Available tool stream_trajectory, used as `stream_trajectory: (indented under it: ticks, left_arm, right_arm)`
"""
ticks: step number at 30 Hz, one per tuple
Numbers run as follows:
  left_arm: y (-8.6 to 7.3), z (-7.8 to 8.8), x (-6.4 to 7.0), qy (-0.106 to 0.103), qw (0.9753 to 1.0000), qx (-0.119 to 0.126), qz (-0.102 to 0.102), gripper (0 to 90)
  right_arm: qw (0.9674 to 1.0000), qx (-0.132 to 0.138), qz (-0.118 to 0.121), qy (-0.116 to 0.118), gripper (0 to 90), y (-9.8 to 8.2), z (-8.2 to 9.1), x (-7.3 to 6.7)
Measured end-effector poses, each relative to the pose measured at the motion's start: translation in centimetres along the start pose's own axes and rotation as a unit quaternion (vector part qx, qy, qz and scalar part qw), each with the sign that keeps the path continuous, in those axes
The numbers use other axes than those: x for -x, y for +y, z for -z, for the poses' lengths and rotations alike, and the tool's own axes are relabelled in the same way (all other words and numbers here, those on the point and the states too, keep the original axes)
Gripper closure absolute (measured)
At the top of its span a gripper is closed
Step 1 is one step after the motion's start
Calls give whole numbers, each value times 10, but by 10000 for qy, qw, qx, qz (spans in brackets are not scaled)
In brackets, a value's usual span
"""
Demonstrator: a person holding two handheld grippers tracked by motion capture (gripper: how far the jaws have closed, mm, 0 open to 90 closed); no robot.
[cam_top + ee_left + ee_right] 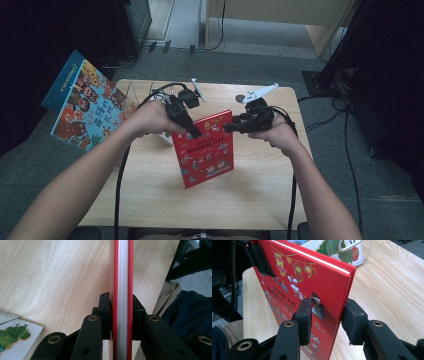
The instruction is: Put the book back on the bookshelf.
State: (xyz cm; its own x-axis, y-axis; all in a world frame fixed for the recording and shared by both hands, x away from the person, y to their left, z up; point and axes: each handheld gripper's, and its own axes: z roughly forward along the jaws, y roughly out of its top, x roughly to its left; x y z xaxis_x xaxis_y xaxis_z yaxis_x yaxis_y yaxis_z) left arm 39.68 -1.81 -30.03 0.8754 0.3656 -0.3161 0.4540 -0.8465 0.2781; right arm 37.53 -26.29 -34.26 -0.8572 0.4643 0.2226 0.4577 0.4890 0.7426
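Grippers both clamp your red book (207,150): left gripper (194,133) pinches the top edge, right gripper (229,128) steadies it upright.

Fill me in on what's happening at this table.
A person is holding a red picture book upright over the wooden table with two hand-held grippers. The left gripper is clamped on the book's edge, its jaws pressing both covers. The right gripper straddles the book's other edge; whether its jaws press is unclear. Another book with a caterpillar cover stands in a clear holder behind.
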Motion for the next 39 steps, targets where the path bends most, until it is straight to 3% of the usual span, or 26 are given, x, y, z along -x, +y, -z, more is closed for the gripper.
stream_trajectory:
  ticks: [6, 9, 11, 13, 22, 29, 32, 39]
  left_arm:
    - [1, 0, -4, -118, 9995, -117, 253, 789]
    - [1, 0, -6, -200, 9994, -202, 216, 791]
    - [0, -1, -8, -240, 9990, -229, 303, 793]
    - [-1, 0, -12, -294, 9984, -179, 441, 794]
    - [-1, 4, -19, -479, 9962, -110, 718, 795]
    - [-4, 15, -25, -515, 9942, 43, 940, 794]
    - [-6, 22, -30, -603, 9928, 120, 1027, 795]
    - [-11, 38, -38, -429, 9905, 250, 1285, 793]
  right_arm:
    - [10000, 12, -32, -3, 599, 1, -3, 0]
    - [10000, -13, -16, -12, 580, 0, -7, 0]
    - [10000, -77, 9, -41, 554, -3, -10, -1]
    - [9999, -110, 1, -34, 545, -9, -14, 1]
    - [9999, -13, -142, 38, 515, -36, -29, 5]
    - [9997, 192, 114, -129, 479, -57, -31, 4]
    - [9994, 199, 95, -271, 459, -70, -32, 4]
    - [9986, 284, -29, -455, 421, -99, -41, 5]
